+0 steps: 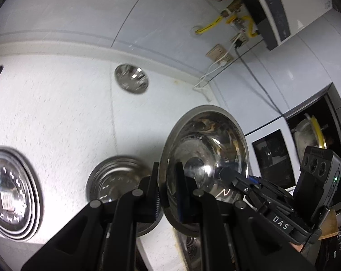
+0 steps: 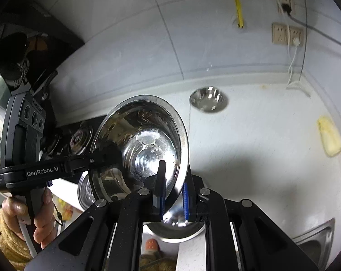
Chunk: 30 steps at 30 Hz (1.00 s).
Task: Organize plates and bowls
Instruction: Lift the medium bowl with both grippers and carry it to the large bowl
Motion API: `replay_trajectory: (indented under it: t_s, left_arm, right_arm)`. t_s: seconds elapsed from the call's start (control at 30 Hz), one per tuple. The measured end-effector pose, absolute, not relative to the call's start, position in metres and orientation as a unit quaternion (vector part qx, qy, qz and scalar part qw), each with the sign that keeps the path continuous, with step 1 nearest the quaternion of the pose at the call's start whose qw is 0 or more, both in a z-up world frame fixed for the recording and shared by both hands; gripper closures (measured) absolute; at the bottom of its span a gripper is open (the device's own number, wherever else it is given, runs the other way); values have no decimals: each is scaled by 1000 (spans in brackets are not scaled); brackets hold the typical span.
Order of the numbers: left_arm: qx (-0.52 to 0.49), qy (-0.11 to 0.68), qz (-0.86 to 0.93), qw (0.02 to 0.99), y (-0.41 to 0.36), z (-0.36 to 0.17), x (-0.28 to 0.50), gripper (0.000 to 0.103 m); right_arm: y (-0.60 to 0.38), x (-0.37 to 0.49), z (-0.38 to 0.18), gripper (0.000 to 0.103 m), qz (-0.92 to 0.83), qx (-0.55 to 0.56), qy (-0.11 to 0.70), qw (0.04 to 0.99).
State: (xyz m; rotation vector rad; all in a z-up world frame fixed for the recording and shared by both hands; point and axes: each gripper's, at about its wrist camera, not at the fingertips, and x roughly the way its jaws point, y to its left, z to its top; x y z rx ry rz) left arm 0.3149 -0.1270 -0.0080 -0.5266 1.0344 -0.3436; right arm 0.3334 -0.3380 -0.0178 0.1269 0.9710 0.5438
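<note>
- The large steel bowl (image 1: pixel 204 158) is held above the white counter (image 1: pixel 57 103), gripped on opposite sides of its rim
- The left gripper (image 1: pixel 168 194) is clamped on the bowl's rim, one finger inside the wall and one outside; the right gripper (image 2: pixel 173 194) pinches the opposite rim the same way, its blue pads (image 2: pixel 185 201) against the outer wall
- Judged from the task, the step in hand is carrying this bowl to join the other steelware, so the two grips should travel together at one pace, or the thin rim may twist out of one pinch
- The bowl is tipped, its mouth facing partly sideways; levelling it before lowering would help it seat squarely
- White residue (image 2: pixel 147 137) sits inside the bowl near its bottom, and a level carry should keep it there
- Just beside the large bowl, to its left in the left wrist view, a smaller steel bowl (image 1: pixel 116 180) rests on the counter; it looks a likely nesting partner, though the held bowl seems the wider of the two
- Farther left of the large bowl lies a stack of steel plates (image 1: pixel 10 194), and beyond the bowl, near the wall, a small steel dish (image 1: pixel 131 79)
- Release only once the base is seated, and open both grips together
</note>
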Motion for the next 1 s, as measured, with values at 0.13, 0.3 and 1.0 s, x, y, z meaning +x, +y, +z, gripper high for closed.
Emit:
replay_trajectory:
  t_s: [0.13,0.3,1.0]
  left_arm:
    - [-252,497,-146,817,-120,-37,308,92]
    - [-250,514,-122,812,-116,-74,304,92]
    - [-231,541,-63,806,-124,-178,310,92]
  right_arm:
    - [-332,329,-46,92,268,65,484,831]
    - [-325,334,-86,92,273,76,515,809]
    - [-322,351,-186,92,266,89,589,758]
